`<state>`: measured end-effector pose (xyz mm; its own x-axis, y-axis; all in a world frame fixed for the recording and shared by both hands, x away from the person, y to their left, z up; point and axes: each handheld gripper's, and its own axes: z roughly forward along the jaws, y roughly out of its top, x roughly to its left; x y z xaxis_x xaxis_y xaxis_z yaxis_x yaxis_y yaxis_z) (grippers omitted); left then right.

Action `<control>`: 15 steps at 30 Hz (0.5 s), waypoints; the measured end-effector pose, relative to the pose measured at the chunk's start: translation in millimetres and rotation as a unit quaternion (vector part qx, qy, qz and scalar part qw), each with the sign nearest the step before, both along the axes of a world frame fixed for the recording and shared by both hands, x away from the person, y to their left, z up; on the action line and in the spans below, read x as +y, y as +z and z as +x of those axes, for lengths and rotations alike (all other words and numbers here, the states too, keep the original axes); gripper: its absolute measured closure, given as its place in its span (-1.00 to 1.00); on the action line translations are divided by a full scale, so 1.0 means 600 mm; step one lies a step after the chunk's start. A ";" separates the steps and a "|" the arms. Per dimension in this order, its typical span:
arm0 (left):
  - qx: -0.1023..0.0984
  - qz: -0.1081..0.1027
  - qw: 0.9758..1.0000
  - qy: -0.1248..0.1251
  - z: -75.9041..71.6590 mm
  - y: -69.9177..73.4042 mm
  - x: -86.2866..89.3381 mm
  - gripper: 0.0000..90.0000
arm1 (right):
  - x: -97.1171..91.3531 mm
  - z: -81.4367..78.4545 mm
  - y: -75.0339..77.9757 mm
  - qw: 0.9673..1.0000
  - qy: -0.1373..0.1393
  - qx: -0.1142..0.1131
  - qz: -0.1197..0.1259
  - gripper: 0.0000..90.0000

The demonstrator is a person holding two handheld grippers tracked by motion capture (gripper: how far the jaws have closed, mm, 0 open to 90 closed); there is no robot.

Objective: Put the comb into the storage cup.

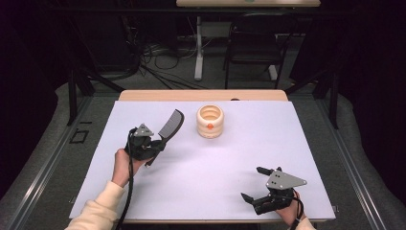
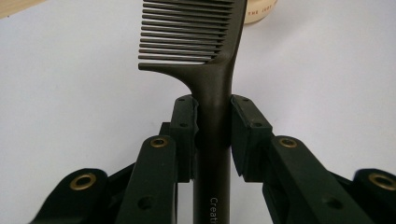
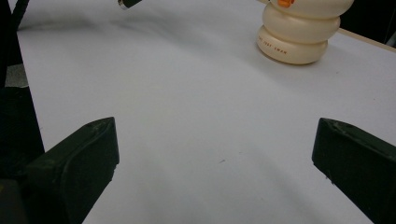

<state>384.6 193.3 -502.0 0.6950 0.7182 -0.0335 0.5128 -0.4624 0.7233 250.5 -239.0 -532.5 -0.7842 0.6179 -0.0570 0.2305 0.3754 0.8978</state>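
A dark comb (image 1: 171, 124) with a long handle is clamped in my left gripper (image 1: 154, 144) at the left of the white mat. In the left gripper view the pads press both sides of the comb (image 2: 212, 88) handle, teeth pointing away and to the left. A cream ribbed holder (image 1: 209, 120) with an orange dot stands upright at the back middle, a little right of the comb's tip. My right gripper (image 1: 254, 184) rests near the front right corner with its jaws wide apart and nothing between them; the holder (image 3: 299, 32) shows far ahead of it.
The white mat (image 1: 201, 187) covers a wooden table (image 1: 143, 95) whose edge shows at the back. Beyond the table stand a chair (image 1: 253, 43), a desk leg (image 1: 198, 48) and loose cables on the floor. A cable trails from the left gripper along the sleeve.
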 end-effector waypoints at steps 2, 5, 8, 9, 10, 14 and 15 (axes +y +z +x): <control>-0.005 -0.003 1.000 0.001 0.002 0.001 0.000 0.61 | 0.000 0.000 0.000 1.000 -0.001 0.000 0.000 -1.00; -0.010 -0.013 1.000 0.004 0.002 0.004 0.002 0.61 | 0.000 0.000 0.000 1.000 0.000 0.000 -0.001 -1.00; -0.011 -0.019 1.000 0.006 0.005 0.004 0.003 0.61 | 0.000 0.000 0.000 1.000 -0.001 0.000 0.000 -1.00; -0.011 -0.019 1.000 0.006 0.005 0.004 0.003 0.61 | 0.000 0.000 0.000 1.000 -0.001 0.000 0.001 -1.00; -0.014 -0.024 1.000 0.008 0.008 0.004 0.004 0.61 | 0.000 0.000 0.000 1.000 -0.001 0.000 0.002 -1.00; -0.015 -0.030 0.999 0.012 0.009 0.007 0.005 0.61 | 0.001 0.000 0.000 1.000 0.001 0.002 0.001 -1.00; -0.014 -0.030 0.999 0.012 0.012 0.007 0.003 0.61 | 0.001 0.000 0.000 1.000 0.000 0.002 0.003 -1.00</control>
